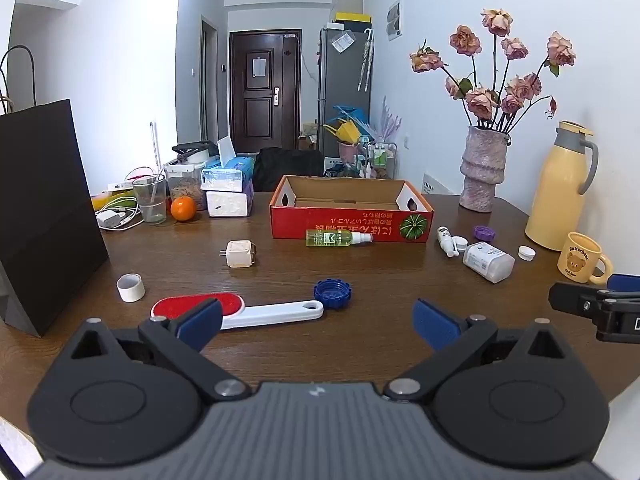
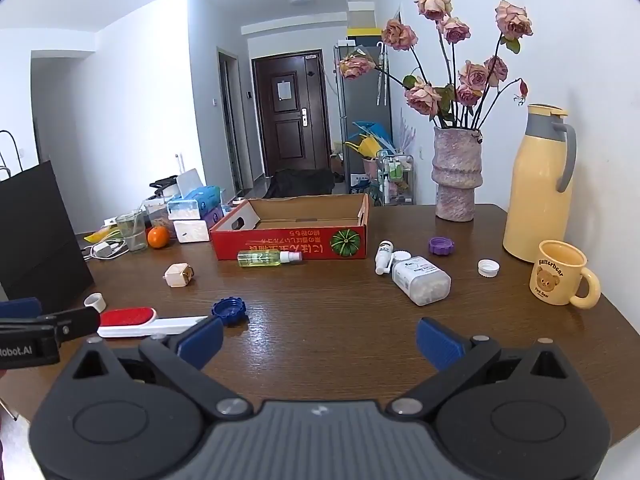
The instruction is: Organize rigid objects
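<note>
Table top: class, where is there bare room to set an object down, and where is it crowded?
Bare wood lies between the blue cap and white pill bottle, ahead of the open left claw and open right claw. The red box looks empty. Crowded: the far-left corner around the orange, and around the pill bottle.

Domestic apartment interior: wooden dining table point(image 1: 360, 280) in the near field, vase of dried roses point(image 1: 482, 168) and thermos jug point(image 1: 556, 188) at right, refrigerator point(image 1: 344, 92) and entrance door point(image 1: 264, 92) far behind.
</note>
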Demonstrator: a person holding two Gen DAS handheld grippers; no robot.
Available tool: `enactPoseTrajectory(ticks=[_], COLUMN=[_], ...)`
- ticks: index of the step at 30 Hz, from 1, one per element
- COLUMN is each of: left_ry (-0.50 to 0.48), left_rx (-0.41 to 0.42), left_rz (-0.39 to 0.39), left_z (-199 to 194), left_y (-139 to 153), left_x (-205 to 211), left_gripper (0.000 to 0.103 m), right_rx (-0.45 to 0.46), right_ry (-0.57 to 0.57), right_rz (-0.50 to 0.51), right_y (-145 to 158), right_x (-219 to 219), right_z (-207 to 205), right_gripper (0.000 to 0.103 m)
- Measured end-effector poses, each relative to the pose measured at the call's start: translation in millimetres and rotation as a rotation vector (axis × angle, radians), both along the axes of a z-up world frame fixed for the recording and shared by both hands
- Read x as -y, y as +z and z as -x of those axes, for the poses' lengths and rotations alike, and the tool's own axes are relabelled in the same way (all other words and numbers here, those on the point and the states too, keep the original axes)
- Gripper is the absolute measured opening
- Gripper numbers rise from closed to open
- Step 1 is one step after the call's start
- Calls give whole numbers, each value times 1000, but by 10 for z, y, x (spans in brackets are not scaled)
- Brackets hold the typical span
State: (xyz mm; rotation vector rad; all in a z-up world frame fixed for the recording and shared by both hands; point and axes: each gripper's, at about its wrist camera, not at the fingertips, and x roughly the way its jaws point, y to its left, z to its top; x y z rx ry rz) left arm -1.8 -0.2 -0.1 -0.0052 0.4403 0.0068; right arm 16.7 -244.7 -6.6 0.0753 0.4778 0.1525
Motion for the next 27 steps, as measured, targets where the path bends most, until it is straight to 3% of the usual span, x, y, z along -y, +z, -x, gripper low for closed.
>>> enactPoseTrajectory(ticks=[27], left_ry=[-2], left_rx=[-30], left_rz=[9], left_z=[-4], left_y=[-4], left_x=[-42], left_gripper=[103], right_rx=[-8], right_ry=[2], right_rz=[20], right_y=[66], right_x=[-30], right_z=[117], right_gripper=[103])
